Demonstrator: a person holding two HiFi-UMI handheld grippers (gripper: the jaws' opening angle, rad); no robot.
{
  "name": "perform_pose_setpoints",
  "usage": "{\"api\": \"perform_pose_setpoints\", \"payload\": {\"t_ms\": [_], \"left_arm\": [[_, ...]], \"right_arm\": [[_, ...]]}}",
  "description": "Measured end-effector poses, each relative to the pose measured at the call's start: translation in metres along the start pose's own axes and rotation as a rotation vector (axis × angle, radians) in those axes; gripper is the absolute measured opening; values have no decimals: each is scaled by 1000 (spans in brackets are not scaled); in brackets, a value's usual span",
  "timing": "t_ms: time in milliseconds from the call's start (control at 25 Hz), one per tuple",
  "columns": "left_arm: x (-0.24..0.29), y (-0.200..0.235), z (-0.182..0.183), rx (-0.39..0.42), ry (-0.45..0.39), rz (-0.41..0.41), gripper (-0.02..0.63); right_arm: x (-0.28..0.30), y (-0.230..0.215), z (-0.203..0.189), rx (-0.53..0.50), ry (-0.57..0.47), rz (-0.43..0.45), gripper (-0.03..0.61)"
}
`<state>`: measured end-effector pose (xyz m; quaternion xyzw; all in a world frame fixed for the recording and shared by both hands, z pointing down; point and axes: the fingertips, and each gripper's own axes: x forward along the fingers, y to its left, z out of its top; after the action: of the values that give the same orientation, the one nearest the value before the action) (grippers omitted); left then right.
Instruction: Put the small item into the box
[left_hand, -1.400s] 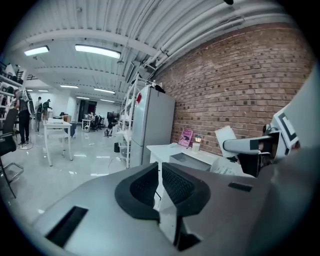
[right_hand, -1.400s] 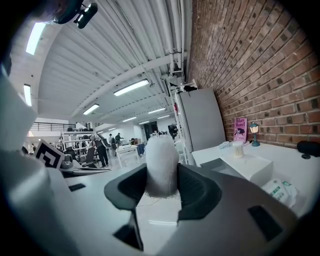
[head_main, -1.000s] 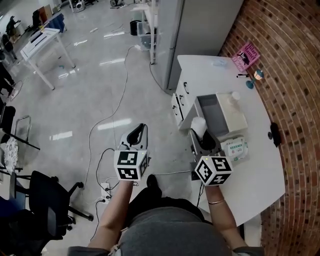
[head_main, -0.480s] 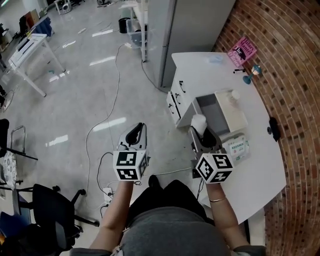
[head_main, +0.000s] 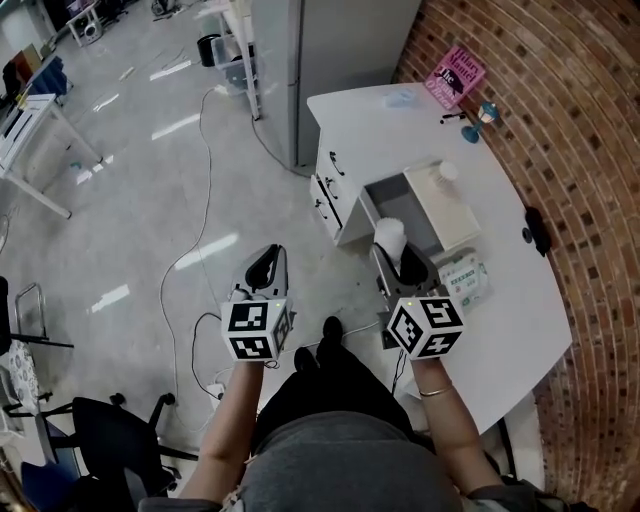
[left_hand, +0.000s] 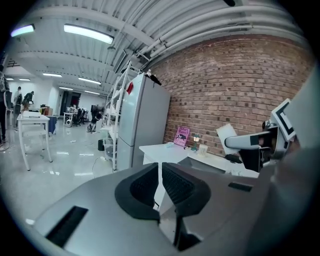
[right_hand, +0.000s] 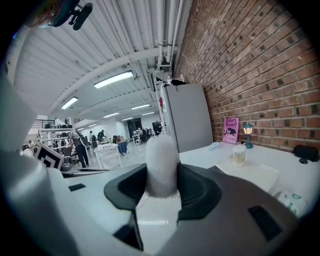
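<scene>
Clamping one white fluffy pad (right_hand: 161, 165), right gripper (head_main: 392, 256) hovers near one box (head_main: 398, 198).

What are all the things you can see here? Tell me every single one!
fluffy ball: one, white, pinched in the right claw
box: one, grey, open on the desk
lid: one, white, beside the box
cotton bud pot: one, white, on the lid
wipes packet: one, white and green, on the desk
book: one, pink, at the desk's far end
lamp: one, teal, near the book
desk: one, white, on the right
fridge: one, grey, behind the desk
chair: one, black, bottom left
left claw: one, grey, shut and empty
right claw: one, grey, shut on the fluffy ball
</scene>
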<state>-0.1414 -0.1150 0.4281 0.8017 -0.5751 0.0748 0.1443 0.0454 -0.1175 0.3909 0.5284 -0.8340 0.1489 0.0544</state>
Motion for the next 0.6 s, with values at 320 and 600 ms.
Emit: {"api": "perform_pose_setpoints", "payload": {"t_ms": [320, 600], "left_arm": [[41, -18, 9, 31, 18, -46, 38], [82, -47, 11, 53, 42, -106, 38]], "right_arm": [[8, -43, 15, 4, -12, -59, 176], [10, -84, 18, 11, -2, -108, 176]]}}
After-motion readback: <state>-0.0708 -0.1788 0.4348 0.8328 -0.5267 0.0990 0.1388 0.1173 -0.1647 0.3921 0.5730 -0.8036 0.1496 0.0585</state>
